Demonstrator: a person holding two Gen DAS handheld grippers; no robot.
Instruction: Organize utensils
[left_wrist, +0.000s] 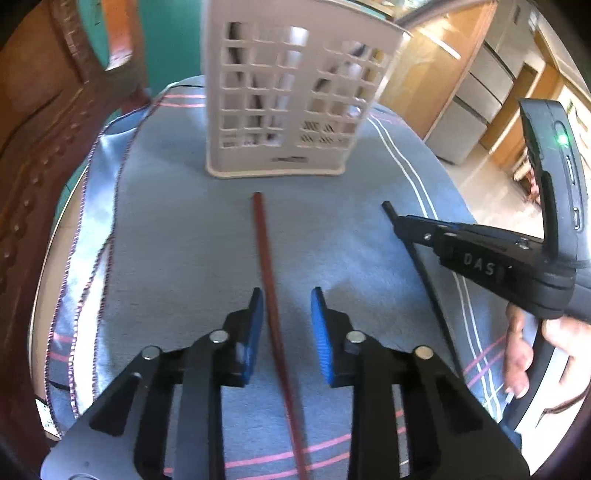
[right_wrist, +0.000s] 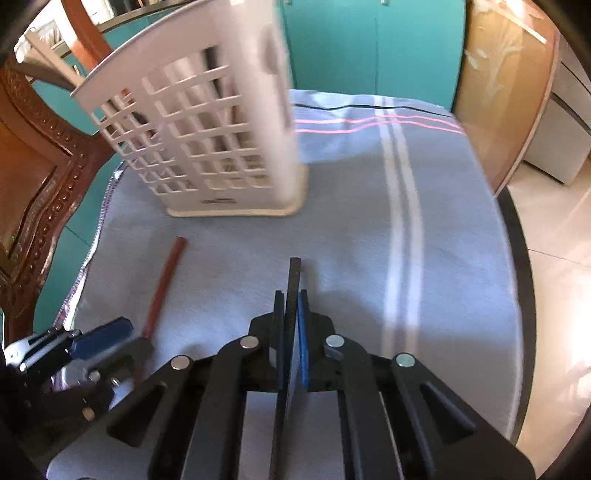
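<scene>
Two hand-held grippers working two sticks on a cloth-covered bench, in front of a white basket.

The right hand-held gripper (right_wrist: 291, 295) is clenching its blue pads on the black stick (right_wrist: 294, 280), whose tip is pointing toward the far edge. The left hand-held gripper (left_wrist: 287, 295) is straddling the red stick (left_wrist: 271, 295), its jaws released, with gaps showing on both sides of the stick. The red stick is lying flat on the blue cloth (left_wrist: 184, 240), pointing at the basket (left_wrist: 291, 92), which is standing upright just beyond it. A hand (left_wrist: 532, 339) is gripping the right tool's handle.
</scene>
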